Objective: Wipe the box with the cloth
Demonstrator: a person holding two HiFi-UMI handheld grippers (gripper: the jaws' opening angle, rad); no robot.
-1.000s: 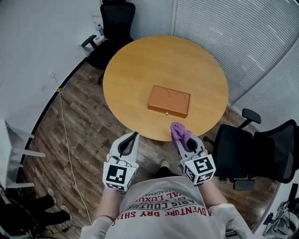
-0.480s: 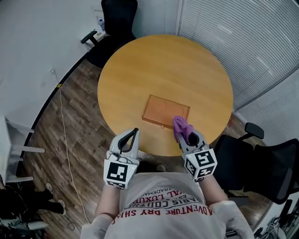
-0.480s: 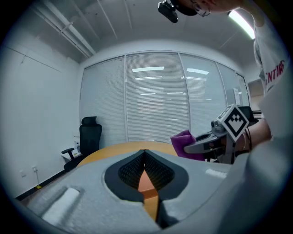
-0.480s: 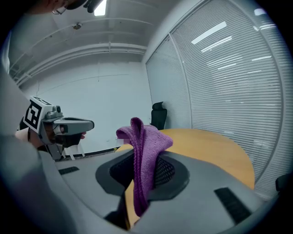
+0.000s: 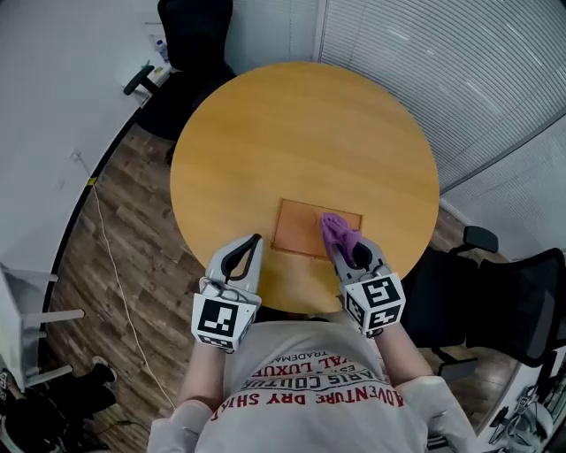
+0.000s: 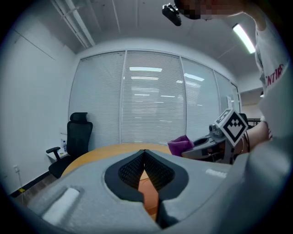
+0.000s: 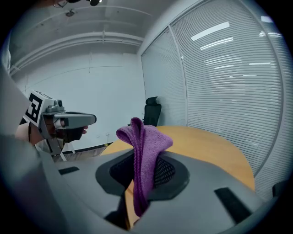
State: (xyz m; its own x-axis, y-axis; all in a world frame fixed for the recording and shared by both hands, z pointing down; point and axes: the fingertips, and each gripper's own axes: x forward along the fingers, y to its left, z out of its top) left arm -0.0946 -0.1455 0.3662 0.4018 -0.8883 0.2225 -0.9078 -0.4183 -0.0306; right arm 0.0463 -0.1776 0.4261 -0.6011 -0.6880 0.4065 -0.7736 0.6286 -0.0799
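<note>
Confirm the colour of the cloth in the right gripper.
The cloth is purple; it shows best in the right gripper view.

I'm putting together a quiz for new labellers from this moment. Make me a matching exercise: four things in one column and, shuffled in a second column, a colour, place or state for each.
Column 1
1. cloth
2. box
3. left gripper
4. far office chair

Column 2
A. black, beyond the far edge of the table
B. shut, nothing between its jaws
C. purple, clamped in the right gripper
D. orange-brown, lying flat on the table

Pairs: 1-C, 2-D, 3-B, 4-A
</note>
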